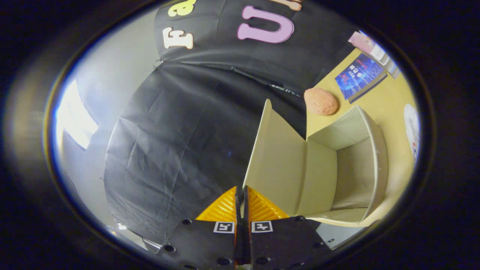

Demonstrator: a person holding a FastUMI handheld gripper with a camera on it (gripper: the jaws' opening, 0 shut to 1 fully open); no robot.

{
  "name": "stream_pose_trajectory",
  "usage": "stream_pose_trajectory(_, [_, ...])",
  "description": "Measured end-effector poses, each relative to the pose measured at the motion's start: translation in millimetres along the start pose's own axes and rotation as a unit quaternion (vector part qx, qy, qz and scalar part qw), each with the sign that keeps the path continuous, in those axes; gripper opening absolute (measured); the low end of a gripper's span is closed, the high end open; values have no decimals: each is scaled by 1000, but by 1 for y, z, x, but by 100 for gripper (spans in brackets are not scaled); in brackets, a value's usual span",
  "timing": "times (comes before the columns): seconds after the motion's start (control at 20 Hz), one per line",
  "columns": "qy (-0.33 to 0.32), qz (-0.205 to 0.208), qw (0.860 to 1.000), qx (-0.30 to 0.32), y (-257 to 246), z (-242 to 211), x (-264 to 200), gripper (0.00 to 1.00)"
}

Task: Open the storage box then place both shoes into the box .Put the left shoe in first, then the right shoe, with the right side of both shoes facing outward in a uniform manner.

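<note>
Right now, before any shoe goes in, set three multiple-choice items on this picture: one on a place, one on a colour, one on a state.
1. Where is the orange lump?
A. inside the box
B. on the table, between the box and the blue book
C. between the fingers of the claw

2. What colour is the table?
A. yellow
B. green
C. red

3. How is the box?
A. shut
B. open and empty
C. open with a shoe inside

Answers:
1 B: the lump lies on the table, beyond the box.
2 A: the bare top is yellow.
3 B: the claw pinches the raised lid, and the inside is bare.
</note>
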State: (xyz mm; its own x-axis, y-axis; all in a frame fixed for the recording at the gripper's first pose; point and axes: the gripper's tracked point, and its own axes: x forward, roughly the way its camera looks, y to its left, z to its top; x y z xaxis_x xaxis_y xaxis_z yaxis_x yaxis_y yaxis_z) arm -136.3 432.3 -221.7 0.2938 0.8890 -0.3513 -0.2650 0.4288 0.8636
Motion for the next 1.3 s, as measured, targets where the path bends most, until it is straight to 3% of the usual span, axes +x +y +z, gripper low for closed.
stream_pose_trajectory(0.5, [80,3,995,-57,35,-44,69,2])
stream_pose_trajectory(0.7, [104,2,992,-73,38,-54,82,10])
stream_pose_trajectory(0.85, [85,-6,992,-98,31,-45,85,98])
stream_pose_trajectory(1.05, [59,-30,989,-132,16,-19,63,98])
stream_pose_trajectory(1.3, [-3,-91,979,-183,-27,34,-5,98])
